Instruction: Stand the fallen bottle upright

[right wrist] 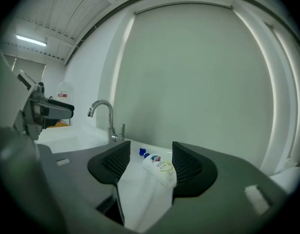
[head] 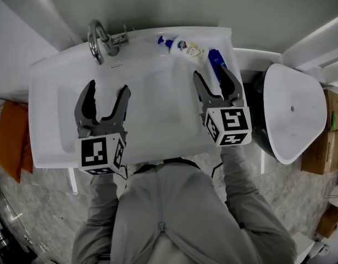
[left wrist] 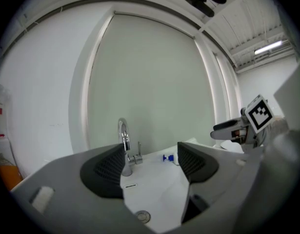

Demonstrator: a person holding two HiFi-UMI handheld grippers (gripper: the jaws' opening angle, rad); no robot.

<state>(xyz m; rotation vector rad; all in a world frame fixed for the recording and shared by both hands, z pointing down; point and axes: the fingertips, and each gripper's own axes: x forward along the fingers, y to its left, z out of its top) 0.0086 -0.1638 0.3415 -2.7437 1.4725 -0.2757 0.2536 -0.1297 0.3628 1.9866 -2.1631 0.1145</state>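
Note:
A white bottle [head: 188, 49] with a blue pump head lies on its side on the back ledge of the white sink [head: 48, 70], to the right of the tap. In the right gripper view the bottle [right wrist: 159, 167] shows beyond the jaws, in line with the gap. My right gripper [head: 209, 71] is open with nothing between its fingers, and its tips are just short of the bottle. My left gripper [head: 108, 87] hangs open and empty over the left half of the basin. In the left gripper view only the blue pump [left wrist: 169, 157] shows.
A chrome tap [head: 97, 40] stands at the sink's back left. A blue object [head: 215, 59] lies beside the bottle near the sink's right edge. A white toilet lid [head: 292, 111] is to the right of the sink, an orange object [head: 12, 139] to the left.

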